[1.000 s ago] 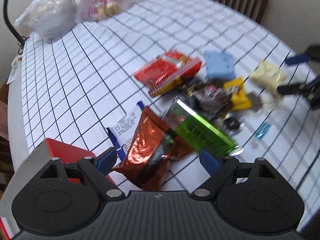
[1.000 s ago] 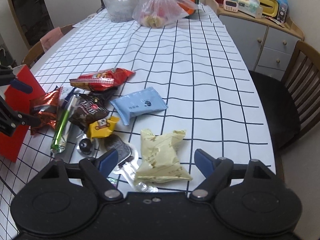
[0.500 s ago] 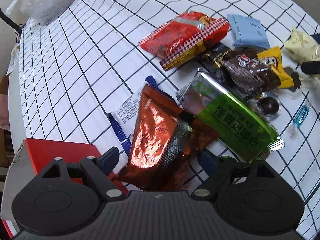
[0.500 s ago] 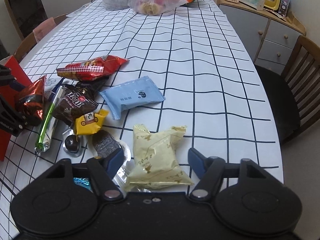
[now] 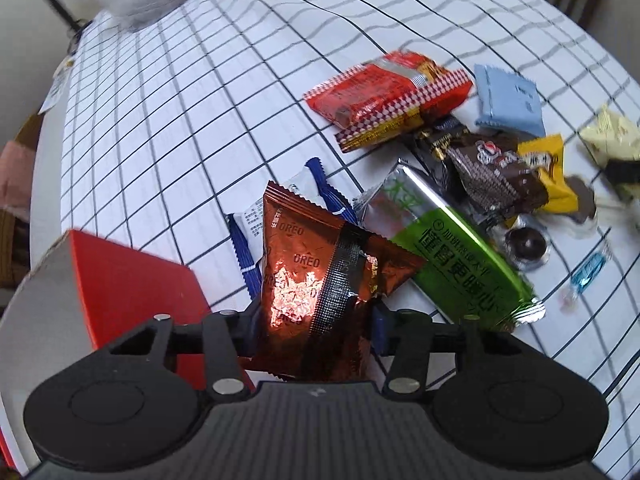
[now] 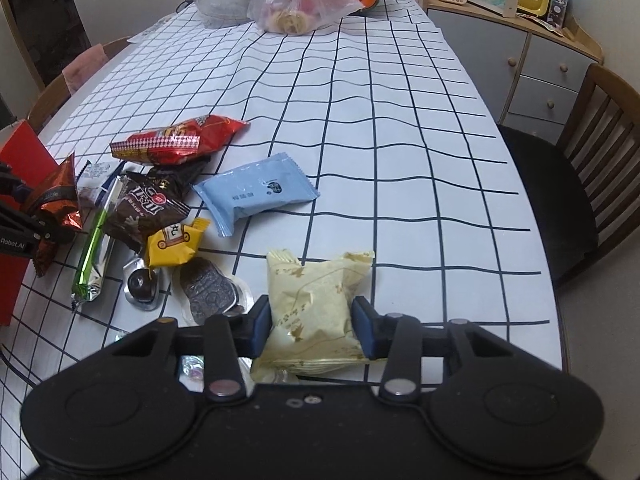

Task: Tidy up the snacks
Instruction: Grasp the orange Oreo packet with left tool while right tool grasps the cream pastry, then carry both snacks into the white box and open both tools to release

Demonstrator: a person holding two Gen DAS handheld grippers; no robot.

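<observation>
A copper Oreo packet (image 5: 320, 272) stands between the blue pads of my left gripper (image 5: 316, 324). Its jaws are closing and press the packet's sides, right beside a red box (image 5: 128, 280). In the right wrist view the same packet (image 6: 56, 200) sits at the far left against the box (image 6: 20, 152). A cream packet (image 6: 316, 300) lies near the table's front edge. The closing jaws of my right gripper (image 6: 312, 326) squeeze it from both sides.
Between the grippers lies a pile: a green bar (image 5: 460, 264), a red checked packet (image 5: 384, 96), a light blue packet (image 6: 256, 192), a brown packet (image 6: 144, 208) and a yellow one (image 6: 172, 244). Plastic bags (image 6: 304, 4) stand at the far end. A wooden chair (image 6: 580, 168) is on the right.
Both grippers have gone from wide open to closed on packets: the left on the Oreo packet, the right on the cream packet. The left view tilted further down and rolled slightly.
</observation>
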